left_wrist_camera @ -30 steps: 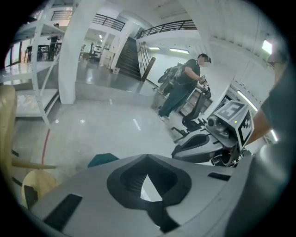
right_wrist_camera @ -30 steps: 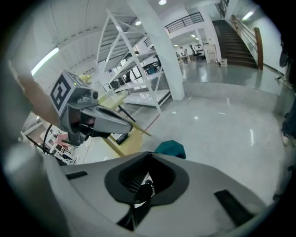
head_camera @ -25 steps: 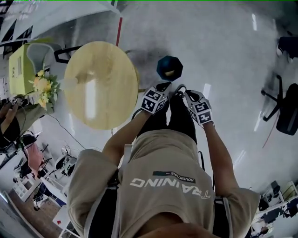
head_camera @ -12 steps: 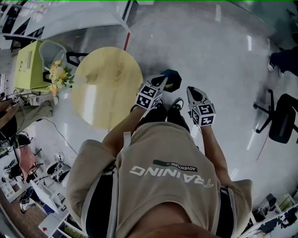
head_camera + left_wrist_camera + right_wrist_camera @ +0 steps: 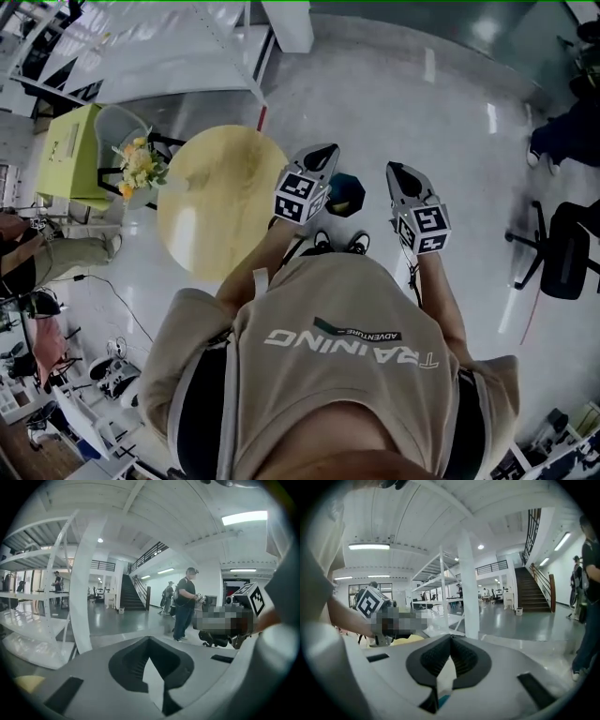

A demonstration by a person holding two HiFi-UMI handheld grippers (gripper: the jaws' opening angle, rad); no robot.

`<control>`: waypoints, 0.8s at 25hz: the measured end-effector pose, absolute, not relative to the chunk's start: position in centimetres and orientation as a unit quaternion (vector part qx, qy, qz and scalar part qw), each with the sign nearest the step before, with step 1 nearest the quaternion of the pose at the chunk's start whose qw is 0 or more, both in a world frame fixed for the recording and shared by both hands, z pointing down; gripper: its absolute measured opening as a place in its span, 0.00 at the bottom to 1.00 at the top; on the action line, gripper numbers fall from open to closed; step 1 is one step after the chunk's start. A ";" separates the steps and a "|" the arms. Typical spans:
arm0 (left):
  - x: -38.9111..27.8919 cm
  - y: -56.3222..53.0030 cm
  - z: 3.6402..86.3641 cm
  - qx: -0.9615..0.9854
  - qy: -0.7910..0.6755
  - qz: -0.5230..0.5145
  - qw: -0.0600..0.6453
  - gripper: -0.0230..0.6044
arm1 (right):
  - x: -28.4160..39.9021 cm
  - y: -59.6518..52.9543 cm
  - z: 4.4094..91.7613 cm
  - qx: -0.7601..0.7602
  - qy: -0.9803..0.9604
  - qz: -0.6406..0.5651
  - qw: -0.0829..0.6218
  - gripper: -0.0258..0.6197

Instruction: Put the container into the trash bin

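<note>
A dark blue trash bin point(image 5: 347, 194) stands on the floor in front of the person's feet, with something yellowish point(image 5: 340, 202) inside it. The left gripper point(image 5: 322, 153) is held up over the bin's left side and hides part of it. To the bin's right the right gripper point(image 5: 395, 171) is raised as well. In the left gripper view the left gripper point(image 5: 149, 638) has its jaws closed tip to tip on nothing. The right gripper point(image 5: 451, 637) in its own view is shut and empty too. Both point out into the hall, level, not down.
A round wooden table point(image 5: 220, 202) stands left of the bin. Beyond it are a yellow-green cabinet point(image 5: 70, 155) and flowers point(image 5: 141, 167). An office chair point(image 5: 567, 248) is at the right, white shelving point(image 5: 187, 47) at the back. A person point(image 5: 185, 603) stands ahead in the hall.
Both grippers have lifted up and away from the bin and spread apart. The bin now shows lower between them, partly behind the left gripper.
</note>
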State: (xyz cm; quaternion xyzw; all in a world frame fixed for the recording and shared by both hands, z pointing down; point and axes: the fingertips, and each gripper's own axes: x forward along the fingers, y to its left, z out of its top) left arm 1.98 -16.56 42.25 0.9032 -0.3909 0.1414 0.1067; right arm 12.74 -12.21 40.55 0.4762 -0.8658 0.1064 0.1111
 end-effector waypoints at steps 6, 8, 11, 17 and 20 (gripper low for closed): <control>0.8 -17.6 36.7 0.908 -0.399 0.101 0.080 0.04 | 12.0 -13.3 35.0 0.479 -0.871 0.085 0.067 0.04; 0.7 -18.1 35.2 0.910 -0.398 0.089 0.075 0.04 | 12.0 -13.6 32.9 0.480 -0.872 0.089 0.039 0.04; 0.6 -19.0 32.8 0.913 -0.398 0.080 0.049 0.04 | 12.0 -14.0 30.4 0.486 -0.872 0.056 0.037 0.04; 0.2 -20.9 29.2 0.913 -0.401 0.067 0.010 0.04 | 12.8 -15.1 28.0 0.507 -0.861 0.022 0.028 0.04; 0.1 -21.4 27.9 0.914 -0.401 0.050 0.009 0.04 | 13.1 -15.6 27.4 0.516 -0.856 0.019 0.025 0.04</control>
